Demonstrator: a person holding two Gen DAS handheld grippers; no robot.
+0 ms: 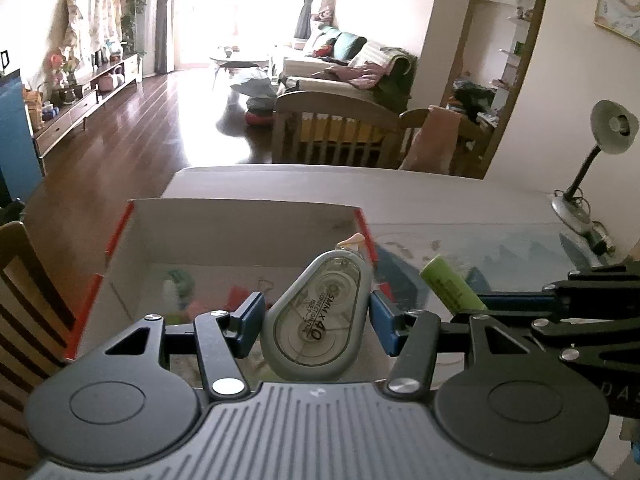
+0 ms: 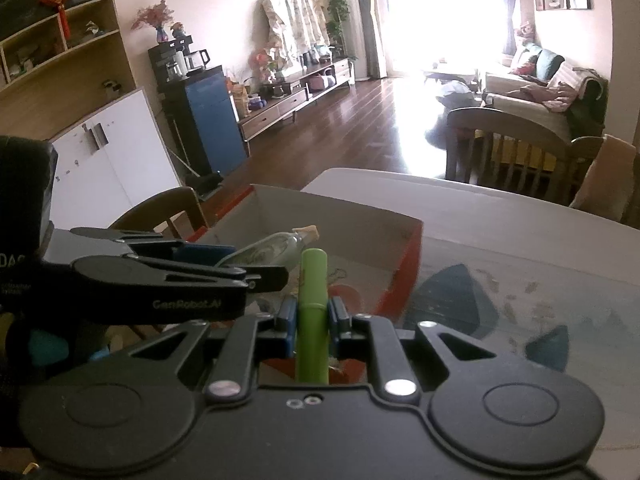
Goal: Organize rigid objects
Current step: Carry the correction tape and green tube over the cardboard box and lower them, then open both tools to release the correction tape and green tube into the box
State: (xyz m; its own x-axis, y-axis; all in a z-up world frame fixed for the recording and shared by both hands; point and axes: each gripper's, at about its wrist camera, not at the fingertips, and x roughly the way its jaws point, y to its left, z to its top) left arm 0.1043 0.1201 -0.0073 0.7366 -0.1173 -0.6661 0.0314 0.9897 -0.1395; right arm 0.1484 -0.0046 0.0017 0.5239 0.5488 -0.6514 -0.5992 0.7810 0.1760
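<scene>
Cardboard box [image 1: 132, 240], red-edged, open-topped, on a glossy table [image 1: 480, 208]. Left gripper [image 1: 316, 322] clamps a teardrop-shaped grey correction tape [image 1: 316, 316] above the box; right gripper [image 2: 312, 318] clamps a smooth green tube [image 2: 313, 312] beside it.

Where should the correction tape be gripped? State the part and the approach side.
Across its flat-edged wide body, from the rounded rear end, as the left gripper holds the correction tape now: blue pads on the two long sides, the narrow tip with the beige cap pointing away toward the cardboard box.
</scene>
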